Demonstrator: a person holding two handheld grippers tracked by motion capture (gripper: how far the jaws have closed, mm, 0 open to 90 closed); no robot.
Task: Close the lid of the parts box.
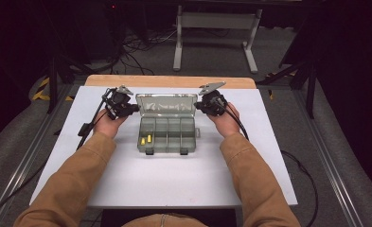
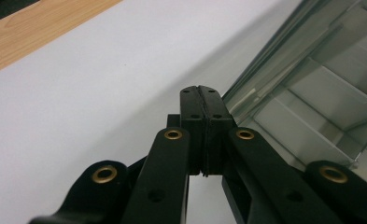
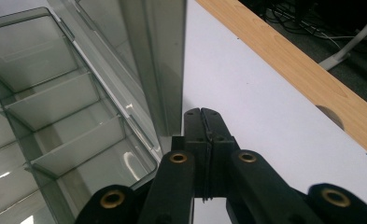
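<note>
Clear compartment box (image 1: pixel 167 135) sits mid-surface (image 1: pixel 127 175), lid raised, two yellow pieces (image 1: pixel 146 140) in its front-left compartment. Left gripper (image 1: pixel 135 108) and right gripper (image 1: pixel 197 107) flank the lid, each with jaws fully closed, holding nothing.

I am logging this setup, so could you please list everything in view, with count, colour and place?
box: one, clear grey, mid-table, lid up, divided into compartments
pieces: two, yellow, in the box's front left compartment
table: one, white top, wooden far edge
frame: one, light grey, on the floor beyond the table
cables: several, black, on the floor beyond the table
sleeves: two, tan, entering from the bottom
left gripper: one, black, shut, beside the box's left side
right gripper: one, black, shut, beside the box's right side
</note>
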